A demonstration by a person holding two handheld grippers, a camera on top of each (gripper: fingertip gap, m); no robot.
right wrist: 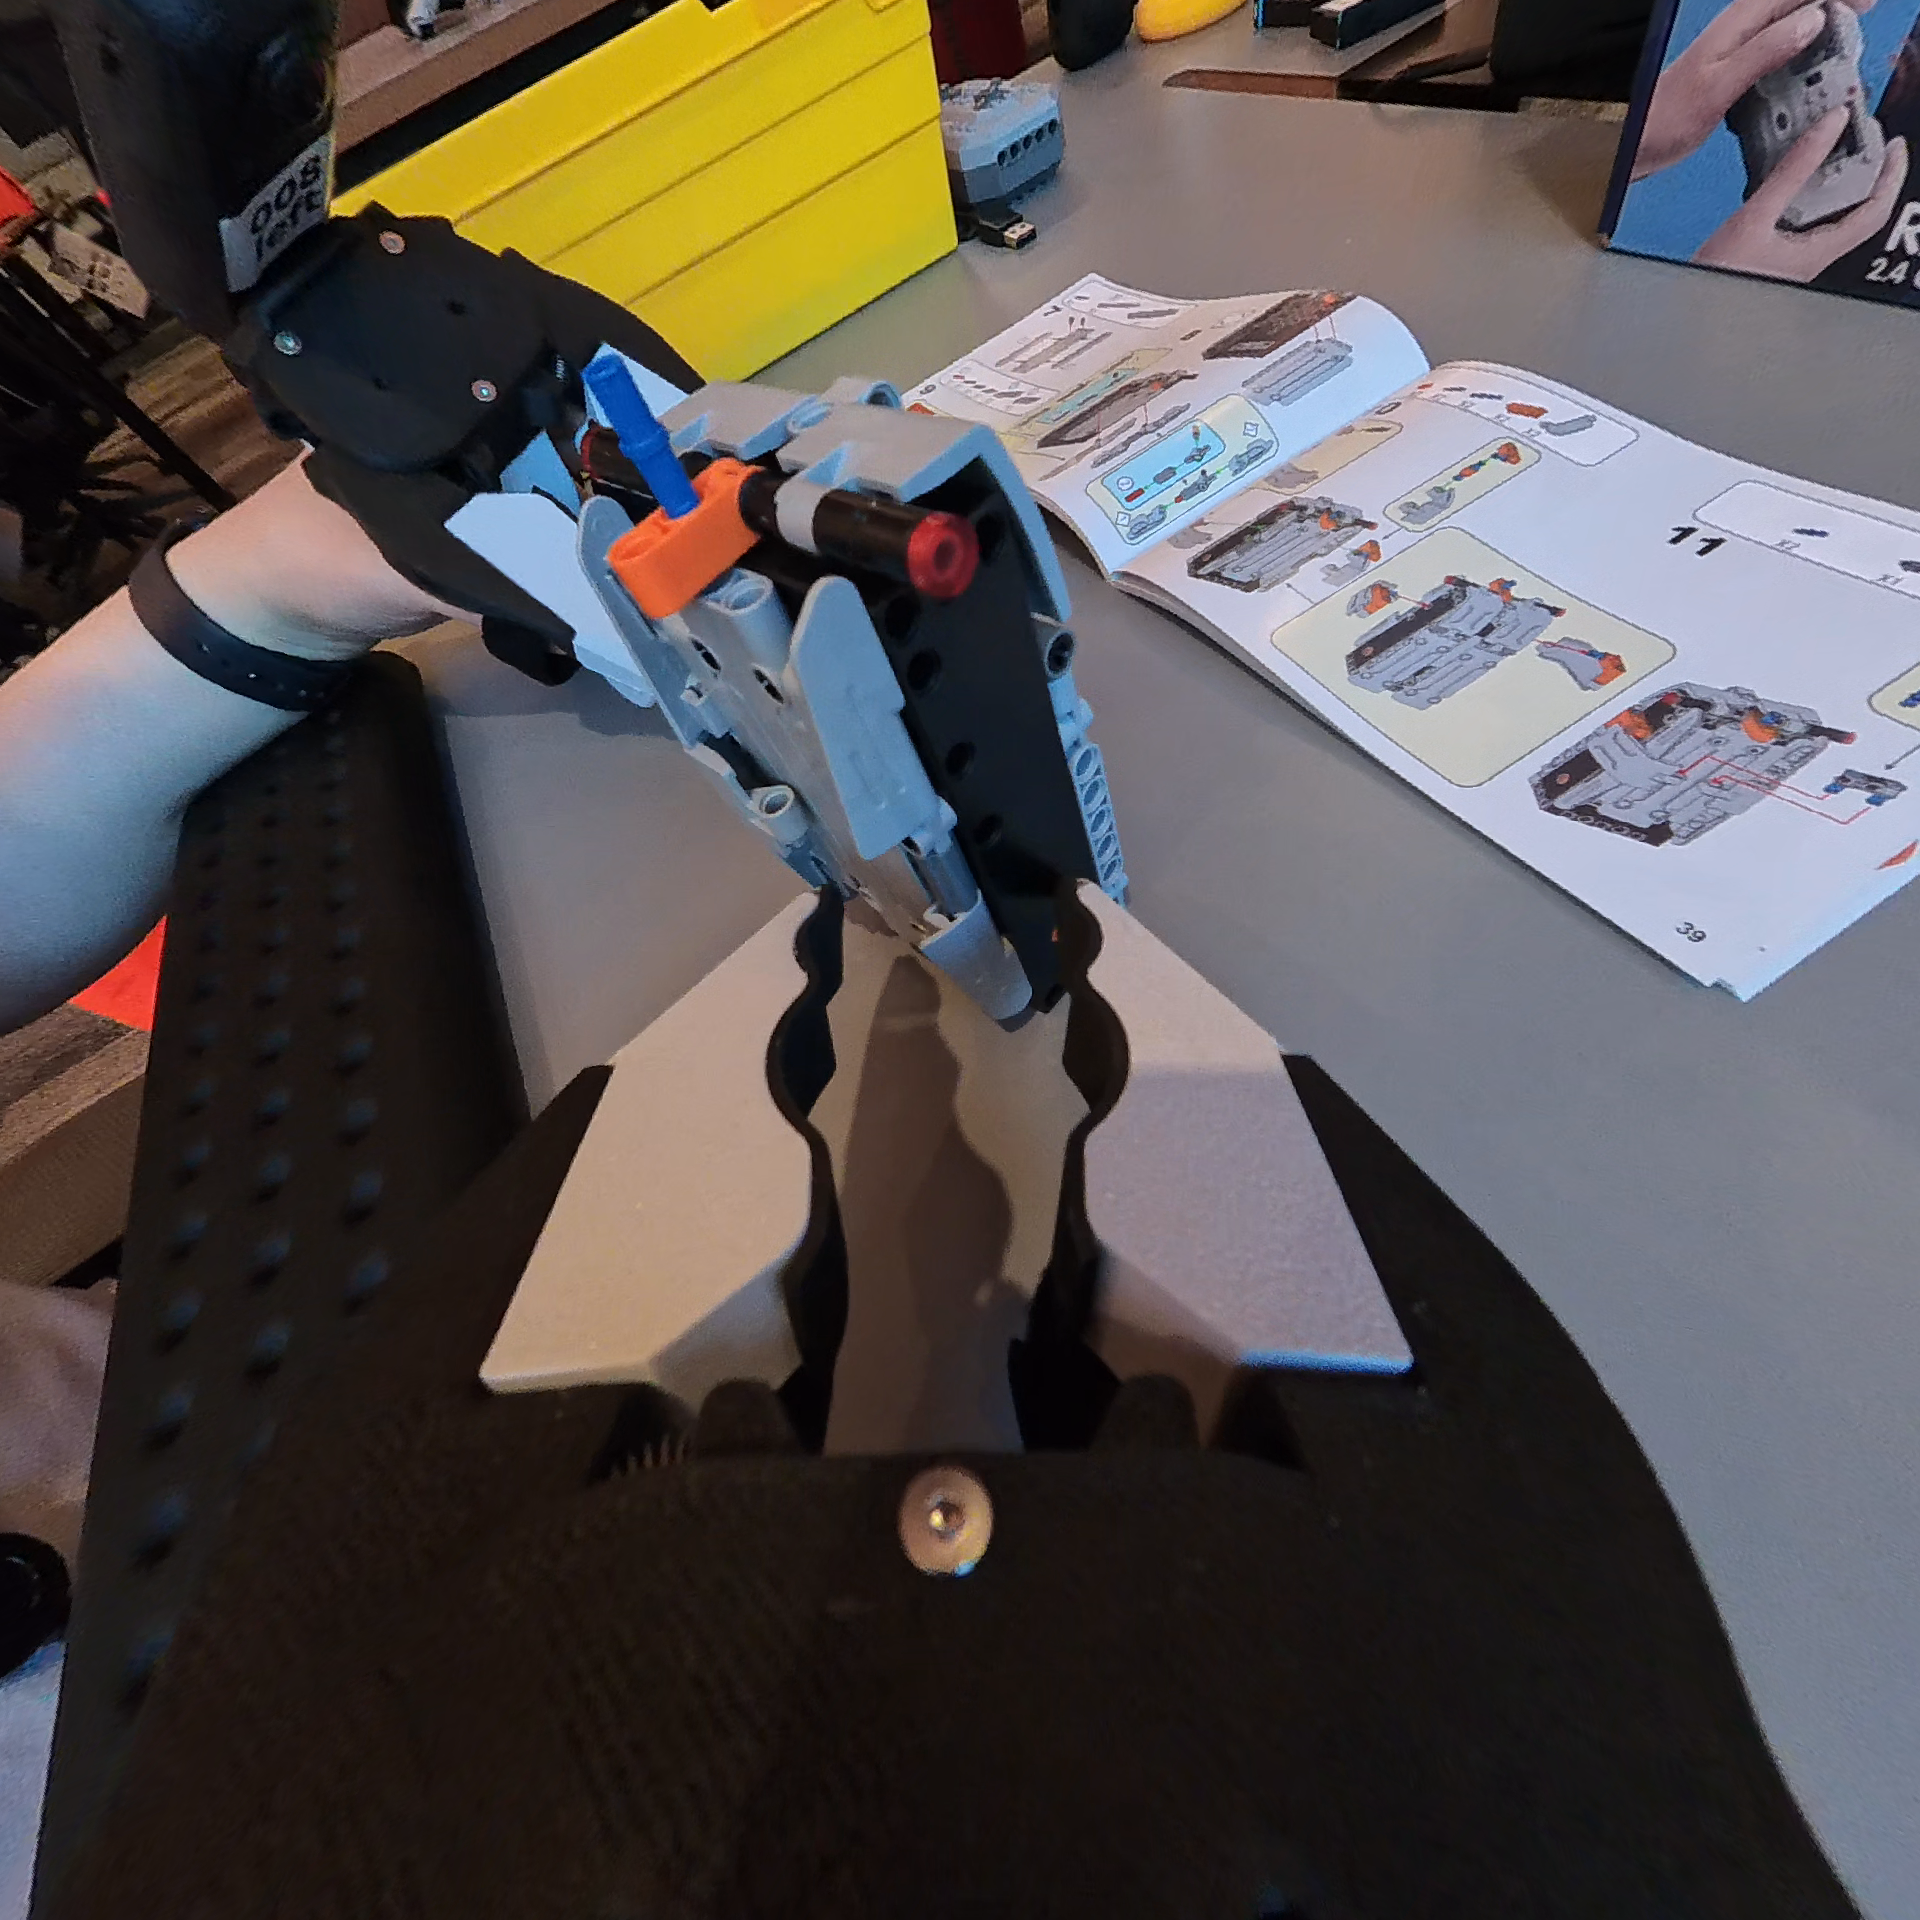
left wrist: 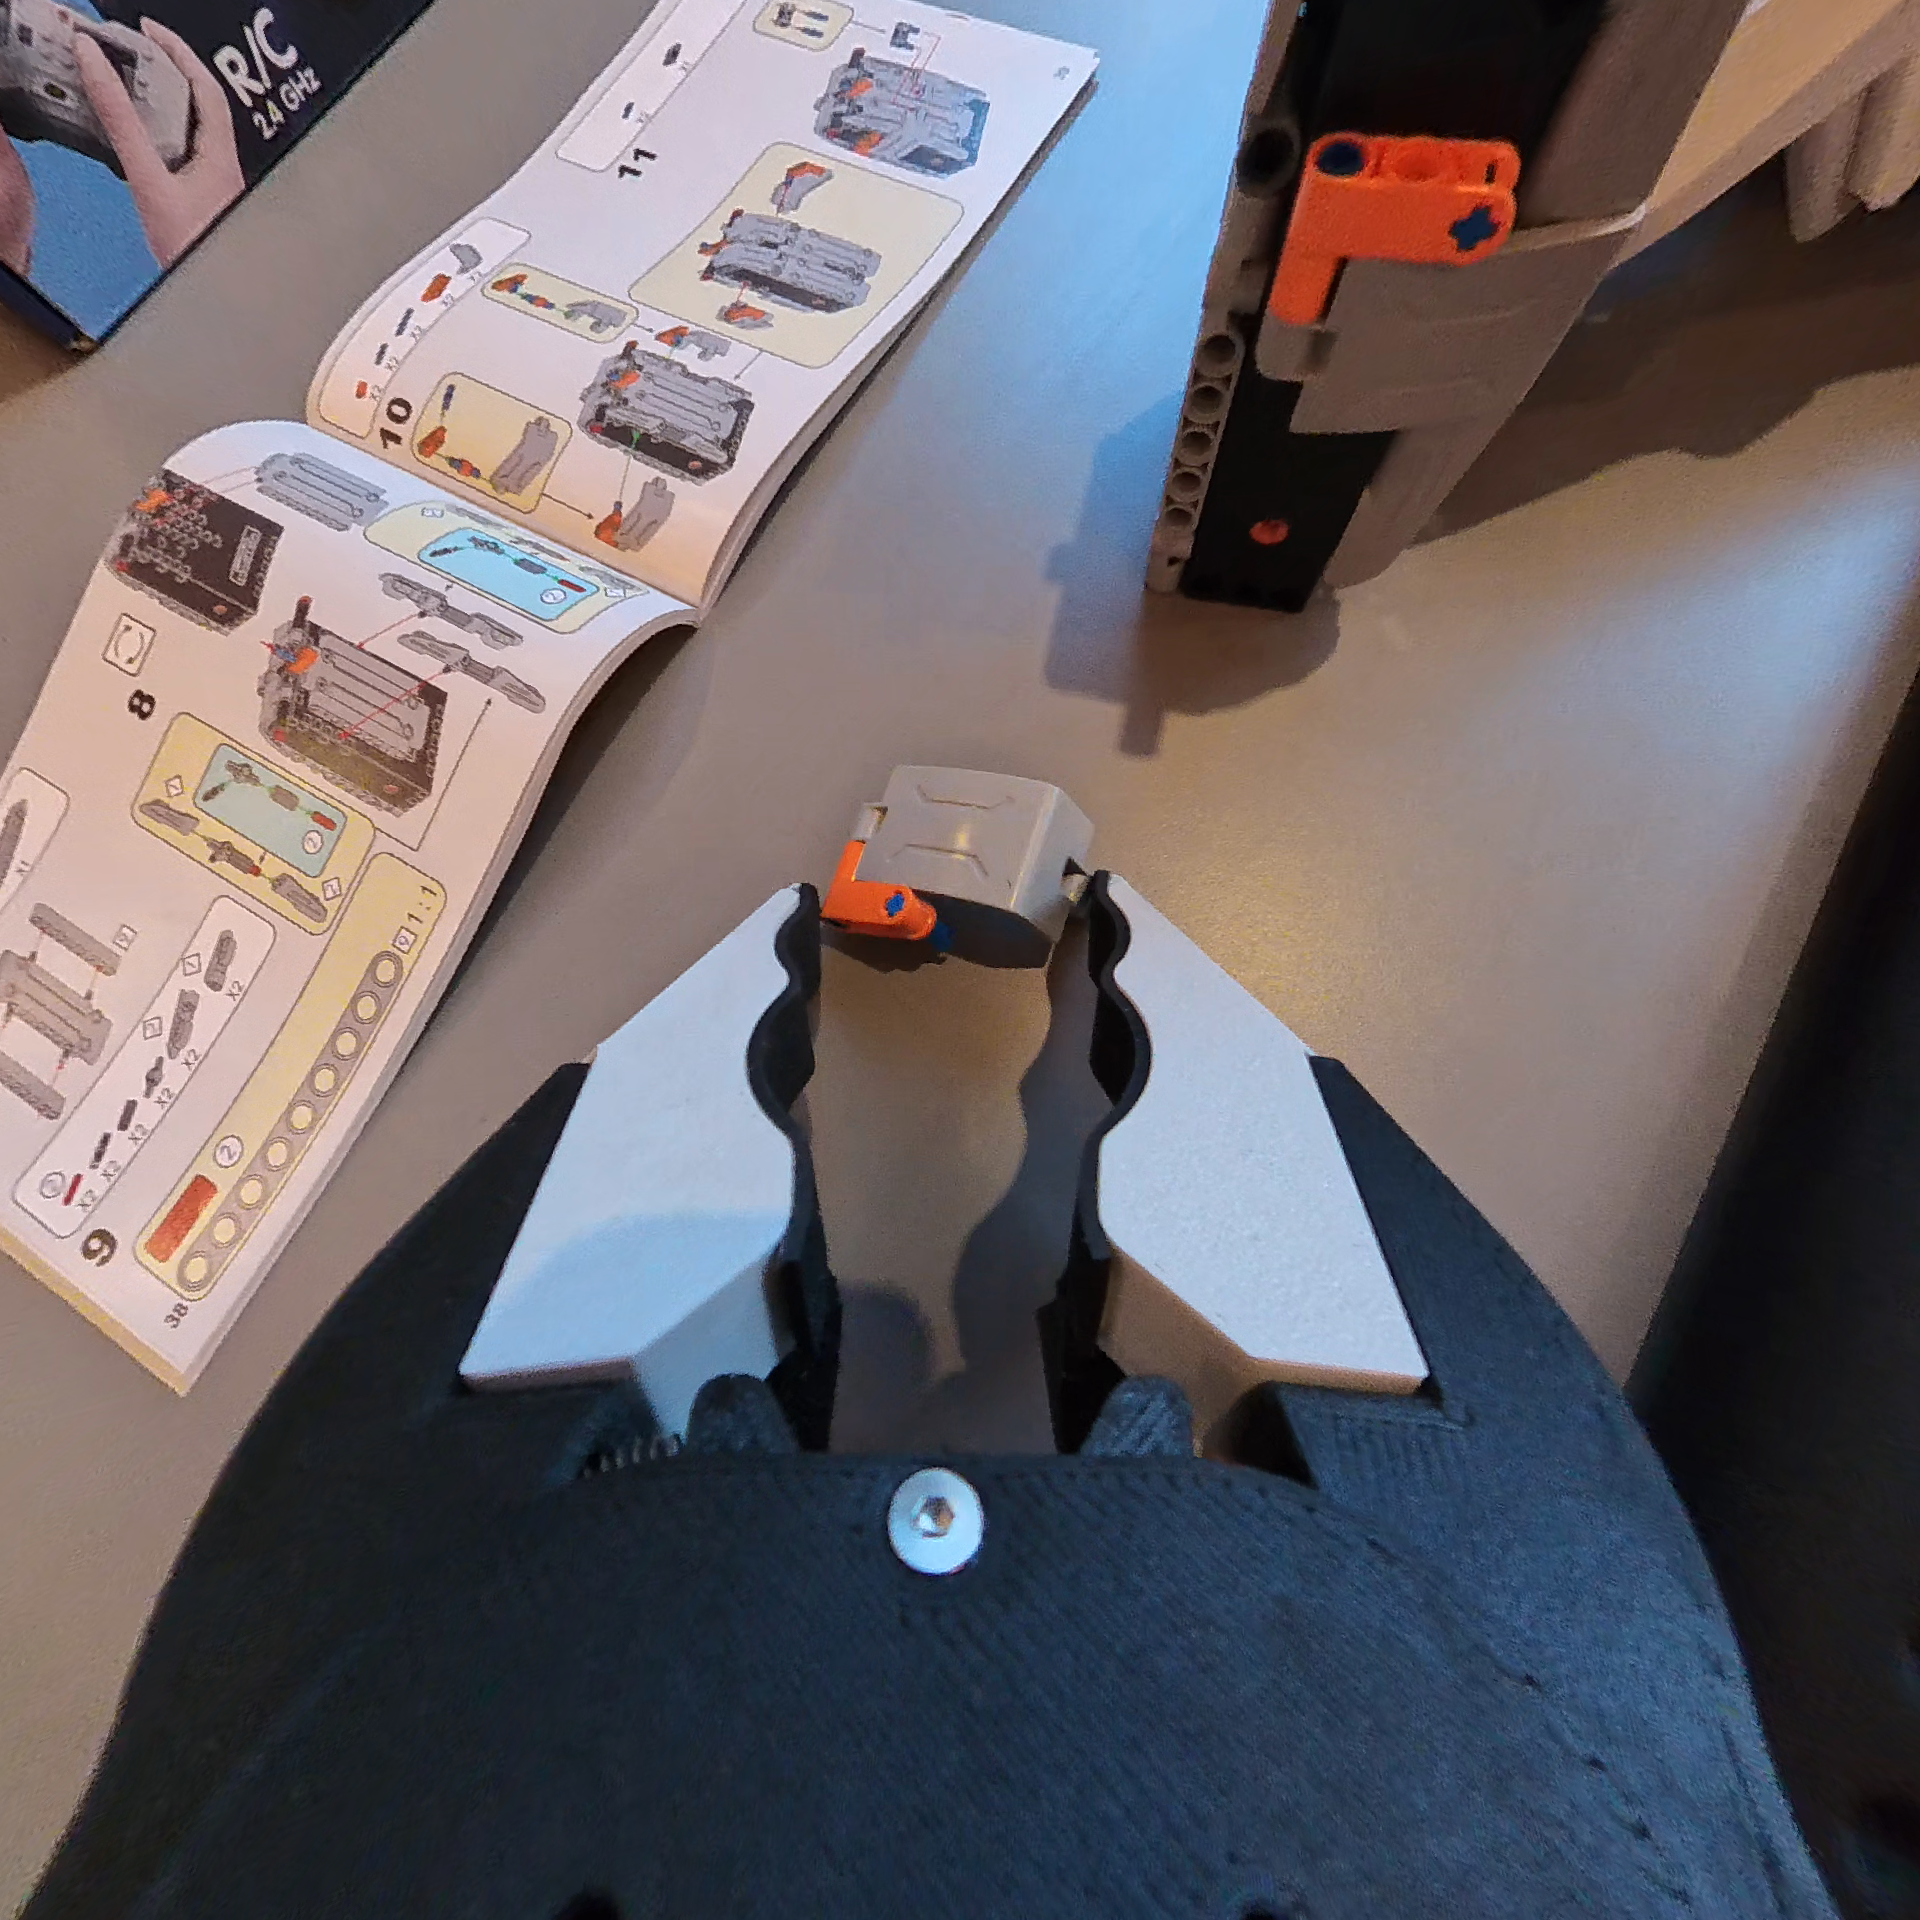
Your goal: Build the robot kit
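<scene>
My left gripper (left wrist: 951, 899) has its two tips closed against the sides of a small grey block with an orange connector (left wrist: 966, 857), low over the grey table (left wrist: 1507, 831). My right gripper (right wrist: 951, 914) is shut on the lower end of a long grey-and-black brick assembly (right wrist: 883, 675), held tilted upright. An orange connector (right wrist: 686, 551), a blue pin (right wrist: 639, 436) and a red-tipped black axle (right wrist: 883, 535) sit at its top. The assembly also shows in the left wrist view (left wrist: 1351, 343), at the far right. The left gripper's body (right wrist: 416, 374) is behind the assembly in the right wrist view, its tips hidden.
An open instruction booklet (left wrist: 447, 582) lies left of the small block, also in the right wrist view (right wrist: 1507, 644). A printed box (left wrist: 125, 145) stands beyond it. A yellow bin (right wrist: 707, 177) and a grey brick block (right wrist: 1003, 135) are at the back. A black studded plate (right wrist: 281, 1039) lies near the person's forearm (right wrist: 114, 748). Left tips and right tips are each some 15 cm from the black studded plate (right wrist: 281, 1039).
</scene>
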